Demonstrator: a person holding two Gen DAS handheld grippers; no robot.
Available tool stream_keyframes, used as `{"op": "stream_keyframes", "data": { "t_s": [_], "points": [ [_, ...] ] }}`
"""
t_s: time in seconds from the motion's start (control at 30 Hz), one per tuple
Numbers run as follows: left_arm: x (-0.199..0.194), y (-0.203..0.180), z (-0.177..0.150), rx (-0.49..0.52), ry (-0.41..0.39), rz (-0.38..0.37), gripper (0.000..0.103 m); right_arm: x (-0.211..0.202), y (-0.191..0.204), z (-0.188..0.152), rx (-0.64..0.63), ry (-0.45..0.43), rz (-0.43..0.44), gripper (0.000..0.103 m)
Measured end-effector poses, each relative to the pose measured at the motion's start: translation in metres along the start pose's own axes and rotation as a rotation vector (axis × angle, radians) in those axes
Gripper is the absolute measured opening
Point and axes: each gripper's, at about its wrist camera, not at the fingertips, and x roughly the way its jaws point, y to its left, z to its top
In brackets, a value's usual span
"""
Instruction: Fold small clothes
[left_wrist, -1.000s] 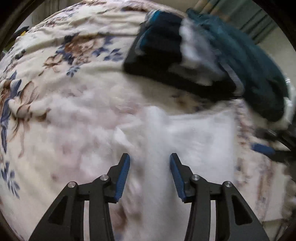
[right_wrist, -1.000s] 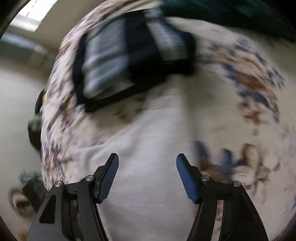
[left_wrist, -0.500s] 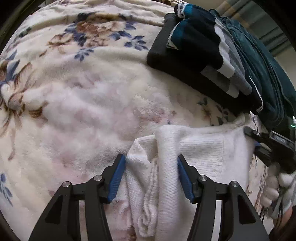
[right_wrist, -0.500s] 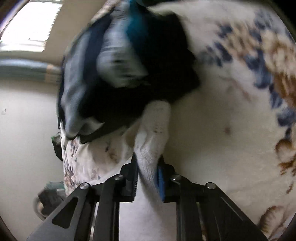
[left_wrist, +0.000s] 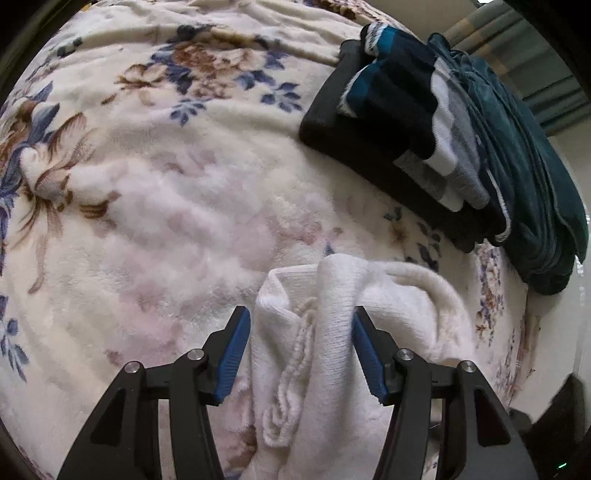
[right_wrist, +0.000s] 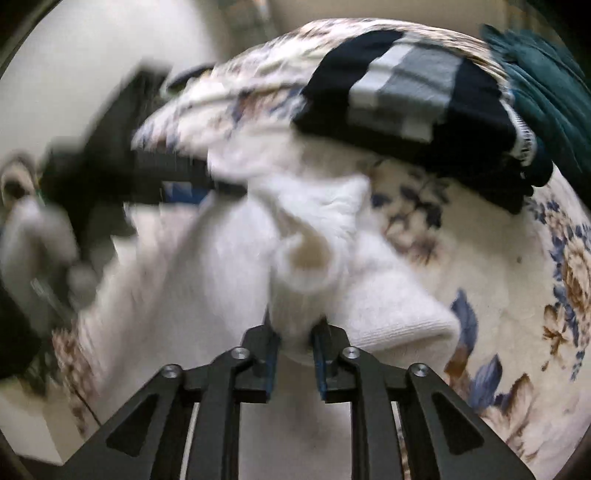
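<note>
A white knitted garment (left_wrist: 332, 332) lies bunched on the floral blanket (left_wrist: 166, 203). My left gripper (left_wrist: 301, 343) is open, its blue pads on either side of a raised fold of the garment. In the right wrist view the same white garment (right_wrist: 332, 266) is lifted and blurred. My right gripper (right_wrist: 295, 350) is shut on a bunch of it. The left gripper (right_wrist: 147, 177) shows there as a dark blurred shape at the garment's far left edge.
A stack of folded clothes, black under navy, white and grey stripes (left_wrist: 406, 122), sits at the back right, also in the right wrist view (right_wrist: 413, 96). A dark teal garment (left_wrist: 528, 177) lies beside it. The blanket's edge drops off at the right.
My right gripper closed on the white garment and has lifted it over toward the left gripper. My left gripper has stayed open astride the fold.
</note>
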Motion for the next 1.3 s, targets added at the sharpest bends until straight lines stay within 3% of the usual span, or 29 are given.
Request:
{"op": "stream_keyframes", "data": {
  "t_s": [0.17,0.33,0.43,0.47,0.57,0.67,0.77,0.87,0.97,1.07,1.2,1.3],
  "points": [
    [-0.025,-0.021,0.006,0.036,-0.053,-0.033,0.052,-0.012,0.001,0.007,0.036,-0.028,0.076,0.055],
    [-0.026,-0.059,0.017,0.097,-0.065,-0.084,0.052,-0.012,-0.008,0.013,0.155,-0.004,0.161,0.057],
    [-0.008,-0.088,0.013,0.154,0.004,-0.169,0.052,-0.008,-0.023,0.01,0.246,0.001,0.211,0.057],
    [0.0,-0.095,0.011,0.179,0.025,-0.165,0.052,-0.009,-0.025,0.009,0.269,-0.002,0.227,0.057],
    [0.035,-0.109,-0.006,0.294,0.137,-0.053,0.052,-0.016,-0.033,0.0,0.348,-0.009,0.292,0.057],
    [0.043,-0.098,-0.021,0.323,0.158,0.003,0.052,-0.027,-0.05,-0.012,0.474,-0.035,0.358,0.057],
    [0.029,-0.09,-0.03,0.33,0.118,0.005,0.052,-0.043,-0.067,-0.02,0.575,-0.102,0.304,0.057],
    [0.017,-0.087,-0.039,0.33,0.079,0.009,0.052,-0.053,-0.075,-0.017,0.657,-0.172,0.188,0.057],
    [0.014,-0.084,-0.048,0.348,0.048,0.032,0.052,-0.051,-0.071,0.001,0.658,-0.202,0.033,0.057],
    [0.014,-0.081,-0.054,0.363,0.032,0.056,0.052,-0.024,-0.059,0.017,0.603,-0.117,-0.136,0.056],
    [0.009,-0.071,-0.065,0.357,0.016,0.07,0.052,0.005,-0.046,-0.005,0.657,-0.007,-0.138,0.054],
    [0.007,-0.067,-0.071,0.359,0.009,0.073,0.052,0.019,-0.038,-0.019,0.651,0.008,-0.167,0.054]
  ]
}}
